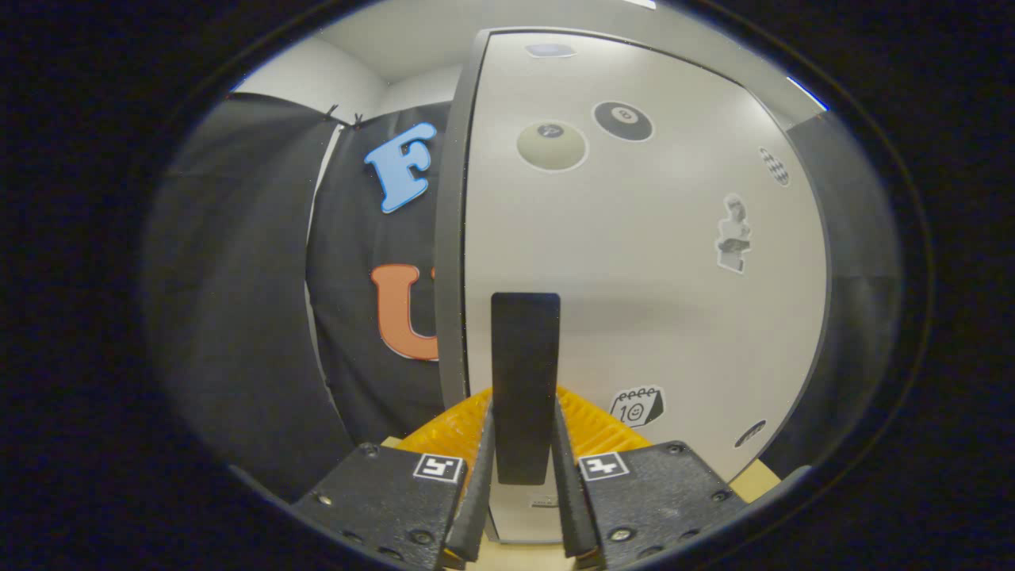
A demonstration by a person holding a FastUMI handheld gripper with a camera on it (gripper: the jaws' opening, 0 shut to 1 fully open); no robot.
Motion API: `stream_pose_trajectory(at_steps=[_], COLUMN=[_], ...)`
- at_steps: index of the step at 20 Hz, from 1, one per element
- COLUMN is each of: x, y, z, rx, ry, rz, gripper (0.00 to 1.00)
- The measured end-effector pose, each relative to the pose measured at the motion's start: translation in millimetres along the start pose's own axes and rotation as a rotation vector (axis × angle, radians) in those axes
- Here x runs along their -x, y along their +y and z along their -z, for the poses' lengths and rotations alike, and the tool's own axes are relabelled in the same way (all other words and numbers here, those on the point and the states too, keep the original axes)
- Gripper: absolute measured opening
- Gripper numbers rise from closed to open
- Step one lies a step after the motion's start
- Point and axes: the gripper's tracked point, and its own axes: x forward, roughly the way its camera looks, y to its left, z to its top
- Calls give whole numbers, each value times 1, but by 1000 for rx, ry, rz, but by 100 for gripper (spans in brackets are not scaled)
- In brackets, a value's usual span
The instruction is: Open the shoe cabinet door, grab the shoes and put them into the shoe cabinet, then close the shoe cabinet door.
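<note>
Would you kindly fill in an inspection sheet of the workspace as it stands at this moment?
Surface: a pale wooden surface shows under the cabinet's foot.
Job's things: shoe cabinet door, white with a dark frame, stands close ahead; its dark upright handle lies between the fingers. Shoes: nothing seen.
Clutter: stickers dotted over the door; no loose items seen.
Grippers: gripper has both fingers close along the handle's sides; whether they press on it cannot be told.
Cables: nothing seen.
Surroundings: black cloth wall beside the cabinet, white room wall above it.
</note>
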Motion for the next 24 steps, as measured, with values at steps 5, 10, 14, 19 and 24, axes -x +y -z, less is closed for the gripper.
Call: stream_pose_trajectory(at_steps=[5, 10, 14, 19, 24], x=[8, 23, 45, 71, 84], y=[0, -3, -9, -19, -36], z=[1, 4, 5, 6, 10], rx=[-22, -18, -2, -6, 11], ry=[23, 47, 75, 98, 105], rz=[-60, -129, -159, -216, -234], gripper=[26, 25, 25, 25, 25])
